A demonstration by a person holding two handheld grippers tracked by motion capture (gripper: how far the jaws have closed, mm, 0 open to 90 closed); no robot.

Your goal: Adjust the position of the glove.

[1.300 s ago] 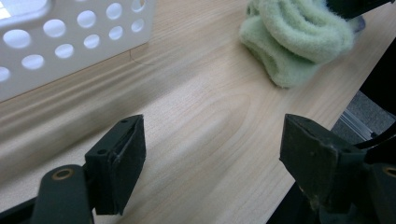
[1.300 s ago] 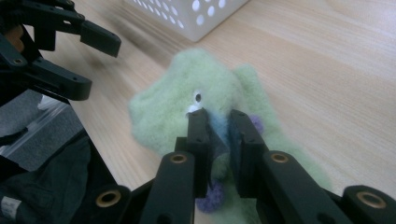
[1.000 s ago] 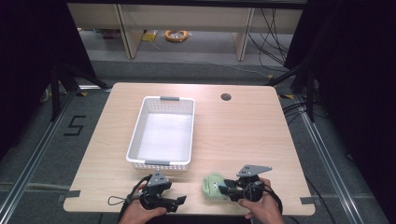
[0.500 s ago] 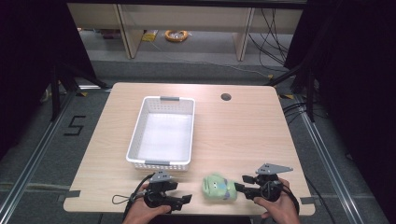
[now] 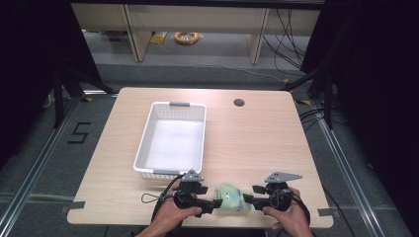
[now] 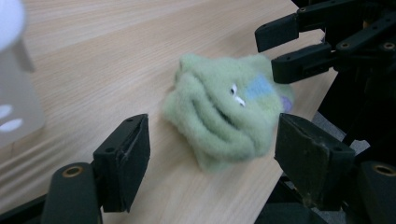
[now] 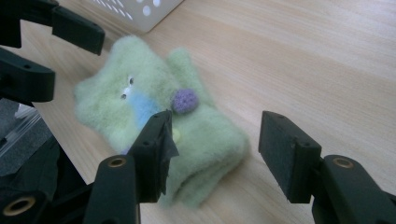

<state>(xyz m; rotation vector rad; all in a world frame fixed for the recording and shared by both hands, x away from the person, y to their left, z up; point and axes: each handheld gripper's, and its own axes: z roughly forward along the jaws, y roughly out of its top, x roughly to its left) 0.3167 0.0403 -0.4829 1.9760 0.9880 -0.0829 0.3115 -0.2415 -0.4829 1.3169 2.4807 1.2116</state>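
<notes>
Green fuzzy sock (image 5: 230, 197), folded, lying at the table's (image 5: 257, 143) near edge, just in front of the white basket (image 5: 171, 139). Left gripper (image 5: 210, 203) at its left, jaws spread, sock between them, not pinched. Right gripper (image 5: 248, 200) at its right, jaws spread, one pad over the sock's end. Farther off, behind the basket, a round hole (image 5: 239, 102).

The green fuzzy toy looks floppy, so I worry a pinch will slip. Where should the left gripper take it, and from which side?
Probably across the bunched, ridged end of the green fuzzy toy, coming in low along the table from the person's left. That end faces the open left gripper and sits between its pads already. The folds give bulk to squeeze; the right gripper stands open at the other end.
</notes>
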